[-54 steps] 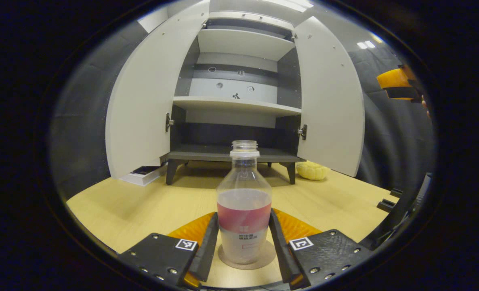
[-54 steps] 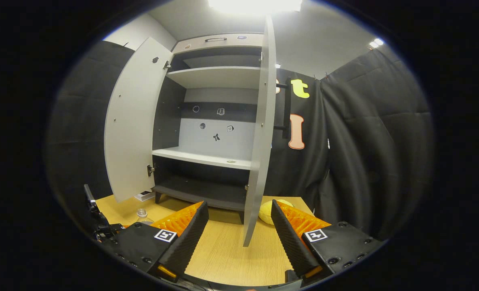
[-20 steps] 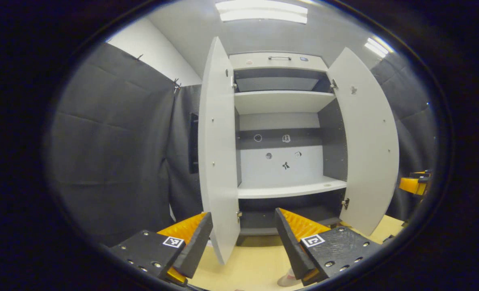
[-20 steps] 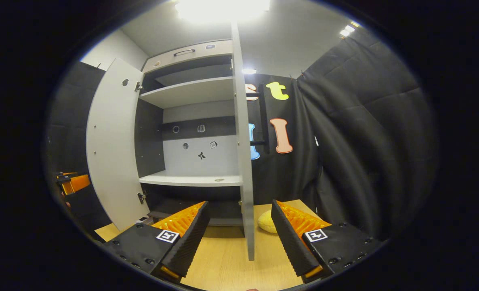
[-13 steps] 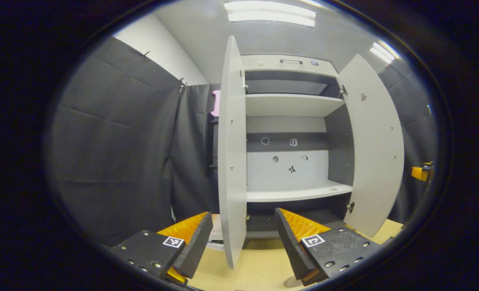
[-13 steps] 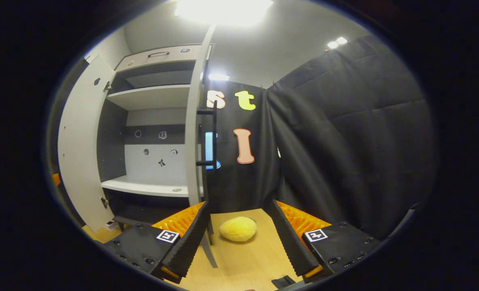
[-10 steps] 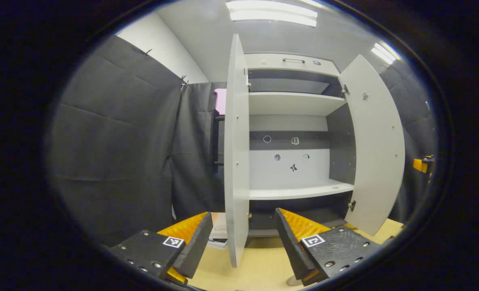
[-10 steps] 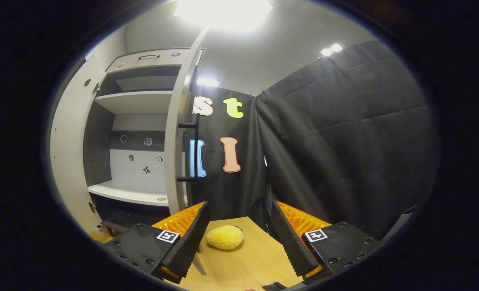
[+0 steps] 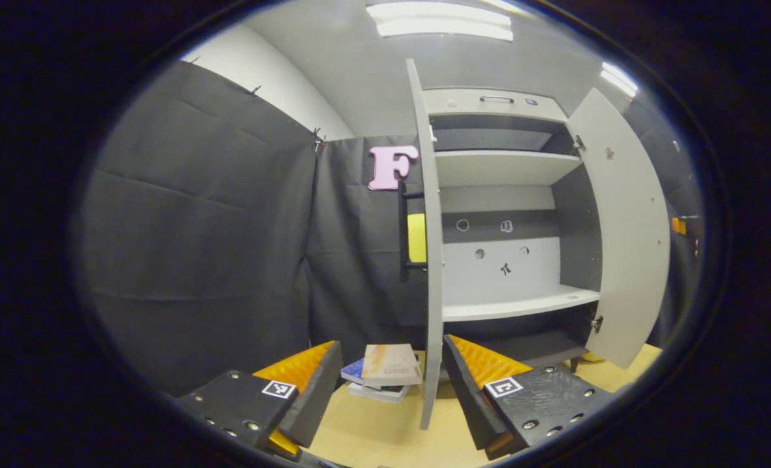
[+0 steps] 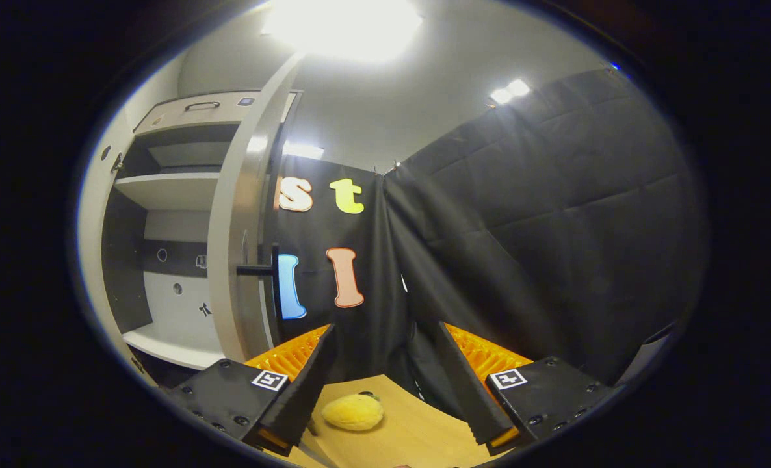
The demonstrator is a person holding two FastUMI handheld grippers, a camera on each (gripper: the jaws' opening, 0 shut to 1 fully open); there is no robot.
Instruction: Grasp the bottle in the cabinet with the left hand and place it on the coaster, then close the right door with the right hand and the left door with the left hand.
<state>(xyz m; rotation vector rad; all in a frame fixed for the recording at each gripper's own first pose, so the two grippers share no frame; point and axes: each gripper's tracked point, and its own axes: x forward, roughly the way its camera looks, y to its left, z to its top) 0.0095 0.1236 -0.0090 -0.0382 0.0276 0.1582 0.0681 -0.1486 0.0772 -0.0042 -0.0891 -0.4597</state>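
- Left hand-held gripper [image 9: 391, 390]: fingers spread wide at the bottom of the left gripper view, nothing between them but air. The lower edge of the cabinet's left door [image 9: 431, 260] falls in the gap between the fingers, nearer the right-hand one; contact cannot be judged.
- Left door: seen almost edge-on, standing upright at centre frame, swung out from the cabinet [image 9: 509, 214]. A dark bar handle [image 9: 402, 227] sits on its outer face, to the left of the edge.
- Right door [image 9: 626, 240]: open, at the right of the left gripper view, its inner face showing.
- Cabinet interior: pale shelves, dark side walls, small stickers on the back panel.
- A stack of books [image 9: 385, 372] lies on the pale wood surface [image 9: 372, 435], lower centre, just left of the left door's bottom edge and between the finger tips in the picture.
- Right hand-held gripper [image 10: 382, 383]: fingers wide apart at the bottom of the right gripper view, holding nothing.
- In the right gripper view the right door [image 10: 242, 240] is at left of centre, outer face and handle [image 10: 259, 268] turned toward the camera; the gripper is apart from it, aimed at the black cloth wall.
- A yellow rounded object [image 10: 353, 412] rests on the surface between the fingers in the picture, lower centre.
- Bottle and coaster: their place cannot be told here.
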